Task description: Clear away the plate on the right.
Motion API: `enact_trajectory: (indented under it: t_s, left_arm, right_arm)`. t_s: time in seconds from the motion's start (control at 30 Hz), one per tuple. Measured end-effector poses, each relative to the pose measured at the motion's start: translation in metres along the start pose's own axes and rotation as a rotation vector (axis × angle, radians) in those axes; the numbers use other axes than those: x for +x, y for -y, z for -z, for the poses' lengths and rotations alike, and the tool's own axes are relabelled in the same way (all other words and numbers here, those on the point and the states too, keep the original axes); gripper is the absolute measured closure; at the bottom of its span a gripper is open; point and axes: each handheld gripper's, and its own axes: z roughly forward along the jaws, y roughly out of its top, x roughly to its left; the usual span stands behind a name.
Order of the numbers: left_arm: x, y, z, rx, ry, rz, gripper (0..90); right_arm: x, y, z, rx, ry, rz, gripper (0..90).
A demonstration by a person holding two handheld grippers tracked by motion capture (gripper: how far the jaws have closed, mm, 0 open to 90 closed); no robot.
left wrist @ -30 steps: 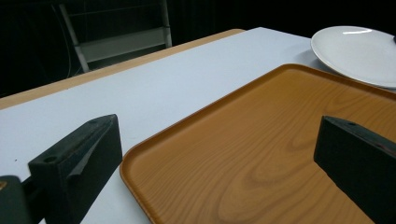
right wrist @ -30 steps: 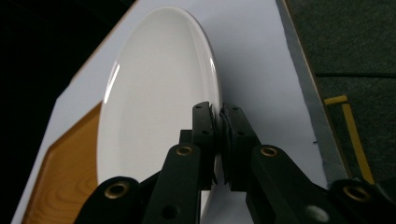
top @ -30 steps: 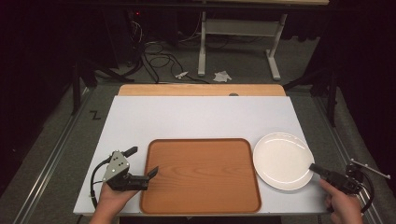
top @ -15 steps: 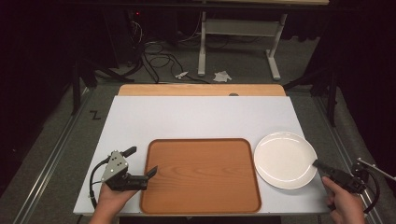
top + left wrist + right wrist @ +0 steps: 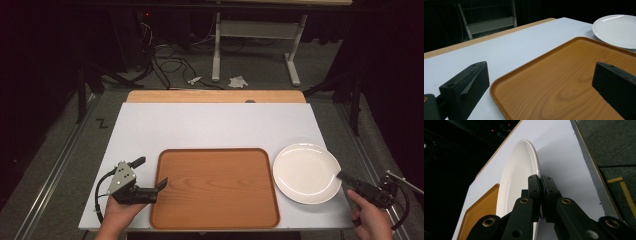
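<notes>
Fingers of the right gripper (image 5: pixel 541 192) pinch the plate (image 5: pixel 305 172) rim at the surface's right edge; left gripper (image 5: pixel 150 177) fingers stand spread over the tray (image 5: pixel 215 187) rim. Grasp done; transfer onto tray judged outstanding.

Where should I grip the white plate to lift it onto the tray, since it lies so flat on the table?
Grip the white plate by its thin raised rim on the right edge, coming in low from the right side. The rim is the only part that thin jaws can pinch. The right hand-held gripper is already shut on that rim there. The wooden tray blocks the left side.
</notes>
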Motion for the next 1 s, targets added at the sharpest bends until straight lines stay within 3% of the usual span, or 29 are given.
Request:
enact_trajectory:
  t_s: [0.23,0.5,0.73,1.0]
  left_arm:
    - [0.000,-0.001,0.001,-0.012,-0.002,0.002,1.6]
    - [-0.001,-0.001,0.003,-0.018,-0.007,0.009,1.6]
    - [0.001,-0.001,0.003,-0.015,-0.009,0.009,1.6]
    - [0.001,-0.001,0.006,-0.020,-0.016,0.003,1.6]
  right_arm:
    - [0.002,-0.002,0.006,-0.019,-0.020,-0.005,89.2]
    - [0.015,-0.004,0.010,-0.041,-0.062,-0.007,89.3]
    - [0.036,-0.006,-0.006,0.005,-0.105,-0.004,89.4]
    - [0.061,-0.001,-0.031,0.056,-0.137,0.040,89.2]
